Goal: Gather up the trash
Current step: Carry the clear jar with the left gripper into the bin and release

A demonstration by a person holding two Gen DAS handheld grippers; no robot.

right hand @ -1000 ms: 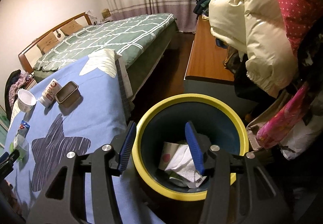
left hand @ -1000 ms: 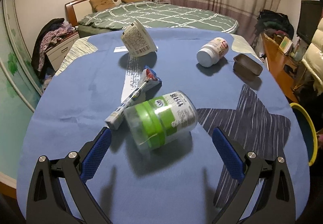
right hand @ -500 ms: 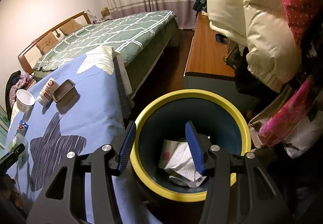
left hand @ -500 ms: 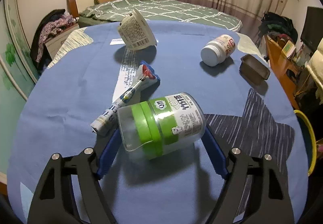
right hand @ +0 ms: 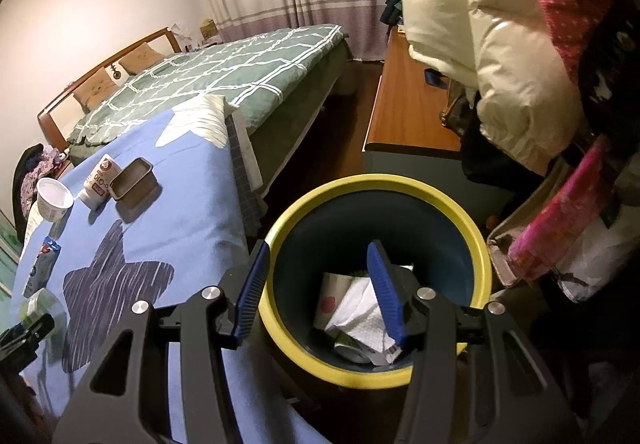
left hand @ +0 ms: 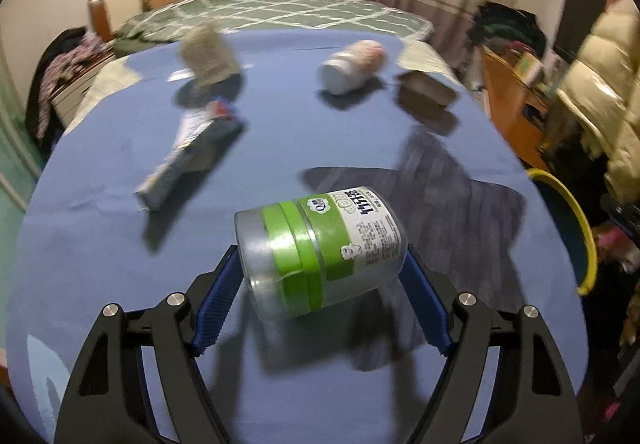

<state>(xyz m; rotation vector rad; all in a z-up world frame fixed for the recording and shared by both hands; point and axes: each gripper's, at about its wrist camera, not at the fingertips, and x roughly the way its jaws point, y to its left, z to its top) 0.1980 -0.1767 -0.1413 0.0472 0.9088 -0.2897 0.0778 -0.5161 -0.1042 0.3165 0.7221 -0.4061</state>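
Observation:
My left gripper [left hand: 320, 296] is shut on a clear plastic jar with a green label [left hand: 320, 248] and holds it above the blue tablecloth [left hand: 100, 264]. Behind it lie a squashed carton [left hand: 188, 152], a paper cup [left hand: 208, 56], a white bottle [left hand: 352, 66] and a small brown tin [left hand: 428, 92]. My right gripper [right hand: 316, 296] is open and empty above the yellow-rimmed bin [right hand: 476, 240], which holds crumpled paper [right hand: 360, 316]. The jar also shows in the right wrist view [right hand: 44, 304].
A green-quilted bed [right hand: 224, 72] stands beyond the table. A wooden cabinet [right hand: 404, 112] with a cream padded jacket [right hand: 500, 56] and pink bags [right hand: 560, 224] crowd the right of the bin. The bin's rim also shows at the table's right edge [left hand: 576, 212].
My left gripper closed on the jar and lifted it off the cloth, swinging toward the right. My right gripper stayed open over the bin.

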